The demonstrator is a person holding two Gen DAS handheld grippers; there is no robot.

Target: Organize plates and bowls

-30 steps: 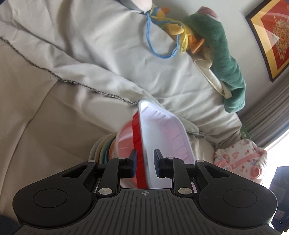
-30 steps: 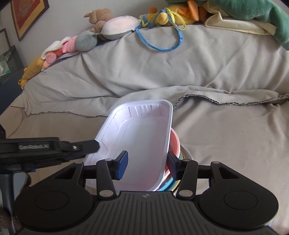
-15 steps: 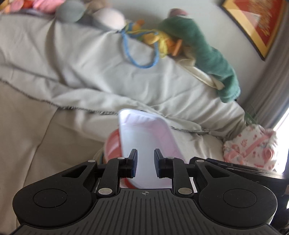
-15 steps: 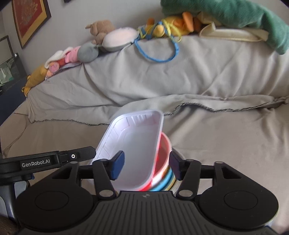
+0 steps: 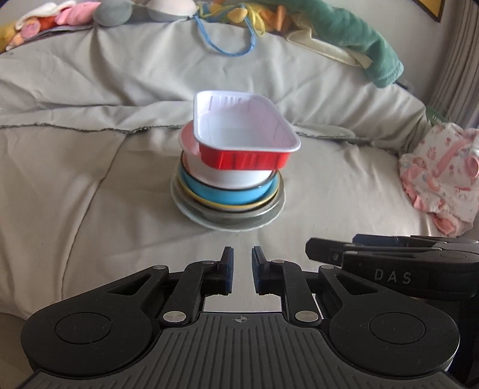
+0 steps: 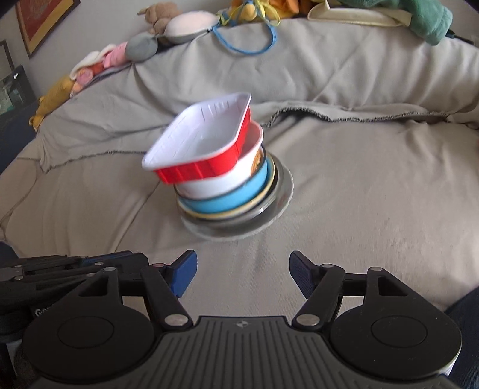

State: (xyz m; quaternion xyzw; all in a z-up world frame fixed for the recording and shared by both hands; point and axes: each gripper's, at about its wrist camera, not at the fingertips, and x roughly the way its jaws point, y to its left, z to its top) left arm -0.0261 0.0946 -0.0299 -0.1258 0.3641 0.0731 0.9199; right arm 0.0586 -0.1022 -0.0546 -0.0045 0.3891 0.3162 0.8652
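A red tray with a white inside point(image 5: 244, 157) point(image 6: 200, 140) sits tilted on top of a stack on the grey bed cover. Under it are a white bowl point(image 5: 233, 176) point(image 6: 215, 182), a blue bowl point(image 5: 227, 193) point(image 6: 227, 200), a yellow-rimmed plate and a wide pale plate point(image 5: 227, 223) point(image 6: 278, 191). My left gripper point(image 5: 242, 263) is in front of the stack, its jaws closing to a narrow gap with nothing between them. My right gripper point(image 6: 242, 269) is also short of the stack, its jaws opening and empty. Neither touches the dishes.
Stuffed toys point(image 6: 143, 48) and a blue cord point(image 5: 227, 45) line the raised back of the cover. A green cloth point(image 5: 359, 39) lies at the back right, a pink patterned garment point(image 5: 440, 176) at the right. A framed picture point(image 6: 42, 21) hangs at the left.
Both grippers have let go of the red tray and drawn back from the stack. The tray now rests on top of the bowls. The right jaws have spread wider, and the left jaws have narrowed.
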